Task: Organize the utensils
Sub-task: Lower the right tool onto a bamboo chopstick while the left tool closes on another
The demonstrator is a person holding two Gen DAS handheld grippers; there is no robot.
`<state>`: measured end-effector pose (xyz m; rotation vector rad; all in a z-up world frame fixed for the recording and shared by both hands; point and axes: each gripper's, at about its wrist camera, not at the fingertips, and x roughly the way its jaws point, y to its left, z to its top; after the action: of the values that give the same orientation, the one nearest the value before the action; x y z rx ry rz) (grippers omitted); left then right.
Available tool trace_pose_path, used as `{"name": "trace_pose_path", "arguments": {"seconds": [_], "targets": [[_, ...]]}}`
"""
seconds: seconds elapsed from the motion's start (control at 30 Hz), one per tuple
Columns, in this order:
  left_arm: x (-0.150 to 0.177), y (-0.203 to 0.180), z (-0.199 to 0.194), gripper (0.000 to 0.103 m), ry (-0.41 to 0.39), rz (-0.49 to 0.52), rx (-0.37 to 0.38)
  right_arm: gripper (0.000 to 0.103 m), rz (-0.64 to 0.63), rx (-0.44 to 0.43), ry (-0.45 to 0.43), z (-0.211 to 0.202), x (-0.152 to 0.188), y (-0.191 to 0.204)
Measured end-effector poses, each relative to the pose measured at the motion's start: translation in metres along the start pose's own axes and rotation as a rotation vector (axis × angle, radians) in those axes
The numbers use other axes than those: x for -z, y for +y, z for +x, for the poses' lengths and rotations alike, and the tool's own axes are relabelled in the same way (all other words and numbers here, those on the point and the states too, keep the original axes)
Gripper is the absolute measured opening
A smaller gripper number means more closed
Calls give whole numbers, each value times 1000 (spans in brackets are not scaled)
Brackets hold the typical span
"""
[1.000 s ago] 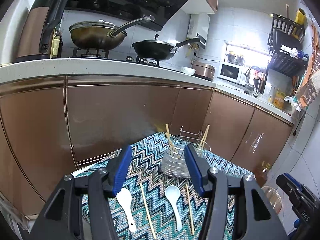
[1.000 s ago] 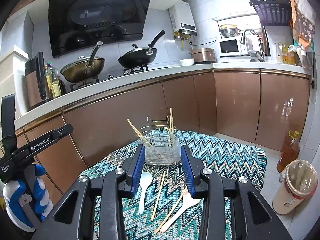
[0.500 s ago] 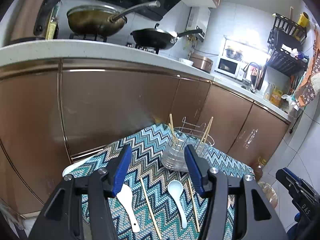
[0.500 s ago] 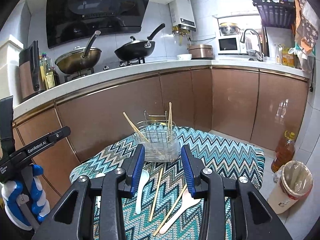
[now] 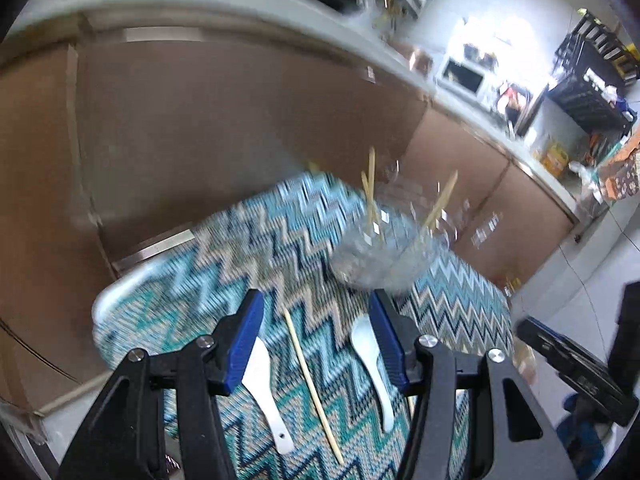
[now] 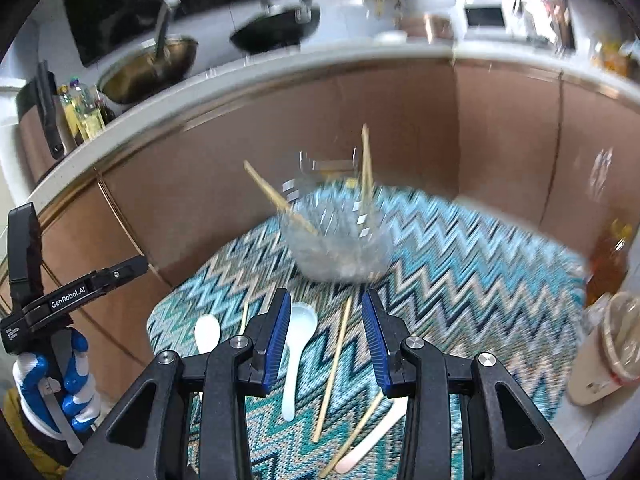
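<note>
White spoons [image 6: 298, 344] and chopsticks [image 6: 334, 368] on zigzag cloth [image 6: 460, 248], both hand-held grippers [image 5: 316, 332] [image 6: 325, 332] released, empty

White lettering "GenRobot.AI" stands on the left gripper [image 6: 132, 270]'s black arm; smaller print beside it seems illegible.

Brown cabinet doors [image 6: 360, 120] run under a pale countertop [image 6: 240, 76]. On the stove stand a brass-coloured pot [image 6: 148, 66] and a black wok [image 6: 276, 32]. A microwave [image 5: 460, 76] sits farther along, with a bottle of oil [image 6: 610, 260] on the floor beside a lined bin [image 6: 604, 352].
</note>
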<state>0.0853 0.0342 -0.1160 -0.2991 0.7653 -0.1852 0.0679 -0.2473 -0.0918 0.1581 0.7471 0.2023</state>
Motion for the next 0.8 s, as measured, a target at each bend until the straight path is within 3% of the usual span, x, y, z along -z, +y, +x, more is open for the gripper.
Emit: {"name": "trace_pose_path", "arguments": {"seconds": [0.13,0.27,0.37,0.57,0.8], "targets": [[-2,4,46,52,167,-30,53,35,6,-26,156,52,-3,-10],[-6,4,92,51,304,-34,32,31,9,-38,293,105,-4,-26],[-6,6,116,48,377,-38,17,28,20,-43,346,134,-3,-36],[-6,18,150,37,488,-83,-6,22,46,-18,439,186,1,-47],[-2,29,176,28,563,-113,-38,17,23,9,485,214,7,-48]]}}
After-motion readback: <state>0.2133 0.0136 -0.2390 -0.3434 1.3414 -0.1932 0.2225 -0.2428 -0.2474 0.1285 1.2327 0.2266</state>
